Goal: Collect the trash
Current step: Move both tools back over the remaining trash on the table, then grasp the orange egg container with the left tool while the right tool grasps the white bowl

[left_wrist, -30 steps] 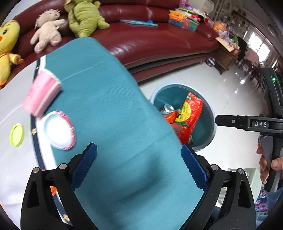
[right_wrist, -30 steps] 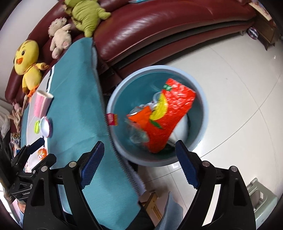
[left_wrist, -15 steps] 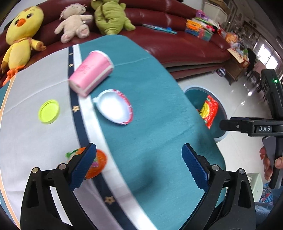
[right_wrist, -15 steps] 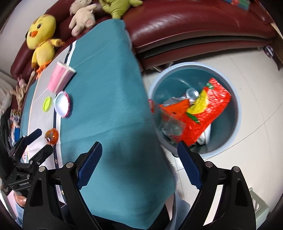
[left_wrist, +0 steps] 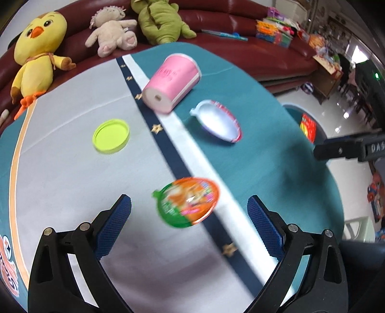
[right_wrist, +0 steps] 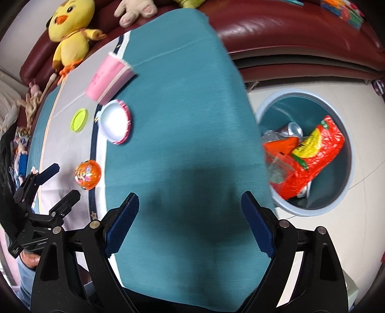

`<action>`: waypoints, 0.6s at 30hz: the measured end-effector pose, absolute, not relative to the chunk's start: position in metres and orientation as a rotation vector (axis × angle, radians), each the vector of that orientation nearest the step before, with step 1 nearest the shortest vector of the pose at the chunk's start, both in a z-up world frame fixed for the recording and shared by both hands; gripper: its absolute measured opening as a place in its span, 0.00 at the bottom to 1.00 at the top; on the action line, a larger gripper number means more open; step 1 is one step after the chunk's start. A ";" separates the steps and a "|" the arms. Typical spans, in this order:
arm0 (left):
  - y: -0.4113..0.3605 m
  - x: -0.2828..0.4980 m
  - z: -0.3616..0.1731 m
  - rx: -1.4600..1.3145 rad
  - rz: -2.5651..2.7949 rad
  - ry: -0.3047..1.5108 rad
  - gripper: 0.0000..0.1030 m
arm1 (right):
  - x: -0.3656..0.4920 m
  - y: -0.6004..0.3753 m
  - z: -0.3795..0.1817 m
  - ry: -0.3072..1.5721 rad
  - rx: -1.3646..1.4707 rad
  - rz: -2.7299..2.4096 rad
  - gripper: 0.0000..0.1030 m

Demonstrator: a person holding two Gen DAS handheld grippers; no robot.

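My left gripper [left_wrist: 189, 211] is open above the table, and the orange and green foil lid [left_wrist: 186, 201] lies flat between its fingers, untouched. Farther back a pink cup [left_wrist: 172, 83] lies on its side, with a white lid [left_wrist: 217, 121] rimmed in pink and a yellow-green cap [left_wrist: 111, 136] near it. My right gripper [right_wrist: 190, 222] is open over bare teal cloth, holding nothing. In the right wrist view the left gripper [right_wrist: 54, 186] sits at the far left, beside the foil lid [right_wrist: 87, 174]. The blue bin [right_wrist: 350, 154] on the floor holds a red snack bag [right_wrist: 312, 156] and a can.
A teal and white cloth [right_wrist: 187, 108] covers the table [left_wrist: 60, 192]. A dark red sofa [left_wrist: 228, 19] runs behind it with a yellow chick toy [left_wrist: 36, 55], a beige toy and a green toy. Shiny white floor lies to the right of the table.
Both grippers have swung left from the bin side over the table. The foil lid, earlier out of sight, now lies between the left gripper's fingers. The bin has slid to the right edge.
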State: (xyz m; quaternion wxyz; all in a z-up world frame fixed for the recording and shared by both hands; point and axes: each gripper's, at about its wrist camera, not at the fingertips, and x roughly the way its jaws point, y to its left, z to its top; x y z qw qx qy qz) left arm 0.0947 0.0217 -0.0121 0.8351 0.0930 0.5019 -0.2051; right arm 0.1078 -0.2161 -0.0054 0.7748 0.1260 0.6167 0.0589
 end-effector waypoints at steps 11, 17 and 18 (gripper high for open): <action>0.028 0.103 -0.031 0.291 -0.573 1.040 0.94 | 0.115 -0.185 -0.016 1.379 0.267 0.149 0.80; 0.017 0.110 -0.041 0.335 -0.627 1.044 0.75 | 0.125 -0.182 -0.015 1.379 0.264 0.145 0.80; 0.015 0.111 -0.045 0.338 -0.633 1.055 0.67 | 0.129 -0.180 -0.015 1.378 0.264 0.146 0.81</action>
